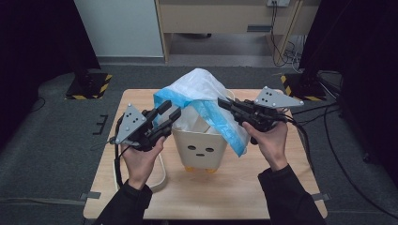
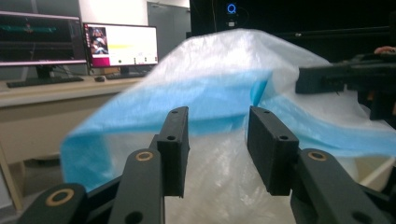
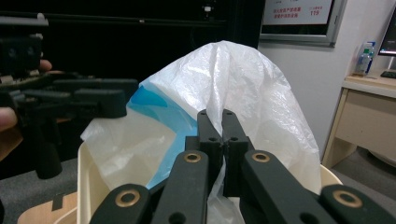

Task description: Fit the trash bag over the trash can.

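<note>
A small cream bin with a face drawn on it stands in the middle of the wooden table. A white plastic bag with a blue band billows up out of the bin. My right gripper comes in from the right and is shut on the bag's film, pinched between its jaws. My left gripper is at the bag's left side. Its jaws stand apart, and the blue band lies just beyond them, untouched.
A pale cable loops on the table left of the bin. Black-and-yellow stand bases sit on the floor beyond the far corners. A desk with monitors stands farther off.
</note>
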The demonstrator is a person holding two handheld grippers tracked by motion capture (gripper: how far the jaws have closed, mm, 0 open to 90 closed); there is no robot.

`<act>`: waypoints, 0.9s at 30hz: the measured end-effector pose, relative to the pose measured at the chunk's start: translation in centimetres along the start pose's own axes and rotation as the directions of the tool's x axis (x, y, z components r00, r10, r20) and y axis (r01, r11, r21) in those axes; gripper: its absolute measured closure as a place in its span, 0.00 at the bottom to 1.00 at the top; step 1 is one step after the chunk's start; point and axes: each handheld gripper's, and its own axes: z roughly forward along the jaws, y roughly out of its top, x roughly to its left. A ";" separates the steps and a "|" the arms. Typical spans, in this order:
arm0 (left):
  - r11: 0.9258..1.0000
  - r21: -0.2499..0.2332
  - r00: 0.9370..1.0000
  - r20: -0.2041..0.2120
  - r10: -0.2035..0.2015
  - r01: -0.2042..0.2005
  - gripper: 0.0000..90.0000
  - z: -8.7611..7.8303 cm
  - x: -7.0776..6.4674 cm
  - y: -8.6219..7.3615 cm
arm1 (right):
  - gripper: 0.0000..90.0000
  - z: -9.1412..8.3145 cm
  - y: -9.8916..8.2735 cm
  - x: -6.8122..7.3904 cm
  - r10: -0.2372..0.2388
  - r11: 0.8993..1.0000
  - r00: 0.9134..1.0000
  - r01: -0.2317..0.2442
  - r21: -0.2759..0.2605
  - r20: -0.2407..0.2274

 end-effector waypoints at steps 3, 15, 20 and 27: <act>1.000 0.009 1.000 0.008 -0.015 0.015 0.66 -0.4 -0.3 -0.6 | 1.00 -0.1 0.0 0.2 0.005 1.000 1.000 -0.005 -0.025 -0.002; 1.000 -0.015 1.000 0.003 0.005 -0.005 0.48 0.6 -1.6 -0.2 | 1.00 -0.4 0.1 0.8 0.006 0.998 0.998 -0.009 -0.059 -0.056; 1.000 -0.003 1.000 -0.001 -0.002 0.002 0.55 1.6 -1.6 0.3 | 1.00 -0.4 0.0 1.0 0.006 0.998 0.997 -0.010 -0.056 -0.077; 1.000 0.007 0.999 0.026 -0.028 0.028 0.89 1.6 -1.1 0.5 | 0.99 -0.3 -0.1 1.0 0.012 0.999 0.997 -0.015 -0.036 -0.081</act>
